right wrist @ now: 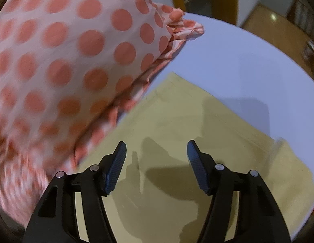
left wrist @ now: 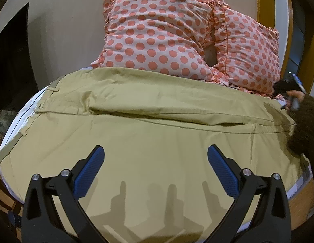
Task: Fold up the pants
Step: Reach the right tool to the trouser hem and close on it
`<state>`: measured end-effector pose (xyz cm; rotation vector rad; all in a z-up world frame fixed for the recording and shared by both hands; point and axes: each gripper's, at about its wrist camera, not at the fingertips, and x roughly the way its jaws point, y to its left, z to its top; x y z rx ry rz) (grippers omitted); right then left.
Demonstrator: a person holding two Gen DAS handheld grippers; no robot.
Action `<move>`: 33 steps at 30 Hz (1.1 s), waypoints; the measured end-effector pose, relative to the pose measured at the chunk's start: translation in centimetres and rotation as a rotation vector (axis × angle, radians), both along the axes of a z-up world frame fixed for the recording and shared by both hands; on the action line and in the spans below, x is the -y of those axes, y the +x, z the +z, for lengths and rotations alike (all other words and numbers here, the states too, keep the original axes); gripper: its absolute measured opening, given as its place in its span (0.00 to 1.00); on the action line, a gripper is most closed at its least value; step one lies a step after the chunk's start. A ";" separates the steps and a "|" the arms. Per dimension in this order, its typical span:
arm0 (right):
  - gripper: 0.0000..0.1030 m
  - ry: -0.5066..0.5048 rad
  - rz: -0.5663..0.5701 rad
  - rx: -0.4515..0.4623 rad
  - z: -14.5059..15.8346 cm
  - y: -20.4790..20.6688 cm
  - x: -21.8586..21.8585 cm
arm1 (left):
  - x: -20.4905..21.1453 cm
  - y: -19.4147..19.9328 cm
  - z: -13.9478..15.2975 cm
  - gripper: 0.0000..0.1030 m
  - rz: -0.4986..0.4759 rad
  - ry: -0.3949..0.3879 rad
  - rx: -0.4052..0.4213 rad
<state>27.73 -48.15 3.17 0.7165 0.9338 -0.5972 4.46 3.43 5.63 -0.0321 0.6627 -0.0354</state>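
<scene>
one pair of khaki pants [left wrist: 148,133] is seen spread flat across a bed [left wrist: 25,111] covered by a pale sheet; the cloth is a smooth woven cotton with soft creases, a long raised seam fold running across its middle, and a waistband with belt loops at the left edge of the left wrist view. in the right wrist view the pants [right wrist: 197,141] end in a straight hem with a square corner lying on the plain bluish-white sheet [right wrist: 248,64].

two pillows are counted in the left wrist view, both in pale pink cloth printed with coral dots and edged with ruffles: a larger pillow [left wrist: 152,34] and a second pillow [left wrist: 250,50] leaned against it on the right. in the right wrist view one dotted pillow [right wrist: 65,60] is seen blurred, just beside the hem of the pants.

the left gripper [left wrist: 155,158] is held over the pants with its two ribbed blue pads [left wrist: 90,172] spread wide and nothing between them. the right gripper [right wrist: 157,158] is likewise held wide apart above the cloth, gripping nothing, its shadow cast on the fabric. the right gripper [left wrist: 290,89] is also glimpsed at the far right of the left wrist view.
</scene>
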 end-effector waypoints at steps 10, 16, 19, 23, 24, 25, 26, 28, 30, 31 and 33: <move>0.57 -0.320 0.039 -0.079 -2.2 5.7 -2.4 | 0.5 1.9 -1.3 0.98 -0.023 0.010 -0.022; 0.08 -0.238 0.038 0.079 -2.8 3.1 0.7 | -0.1 1.7 -1.4 0.98 -0.003 -0.005 -0.021; 0.04 -0.039 0.024 0.261 -2.9 0.6 3.2 | -0.9 1.0 -0.8 0.98 0.004 -0.029 0.003; 0.04 0.043 0.101 0.493 0.1 -6.1 4.2 | -3.5 -0.1 0.4 0.98 0.002 -0.135 0.050; 0.04 0.075 0.123 0.562 0.7 -9.4 4.1 | -4.2 -0.2 0.7 0.98 -0.006 -0.166 0.056; 0.04 0.105 0.142 0.614 1.2 -12.5 3.4 | -4.8 -0.1 0.9 0.98 -0.012 -0.188 0.059; 0.04 0.126 0.154 0.652 1.2 -15.3 3.5 | -5.5 -0.1 1.3 0.98 -0.014 -0.210 0.065; 0.04 0.166 0.160 0.675 0.9 -22.1 2.0 | -6.8 0.0 2.2 0.98 -0.019 -0.243 0.096; 0.04 0.205 0.132 0.618 -1.6 -26.1 1.7 | -7.7 0.2 3.2 0.98 -0.018 -0.255 0.133; 0.04 0.225 0.124 0.582 -2.1 -26.8 1.6 | -8.1 0.5 3.8 0.98 -0.012 -0.251 0.150; 0.04 0.297 0.127 0.502 -4.2 -26.9 1.4 | -8.6 1.4 4.6 0.98 -0.009 -0.239 0.164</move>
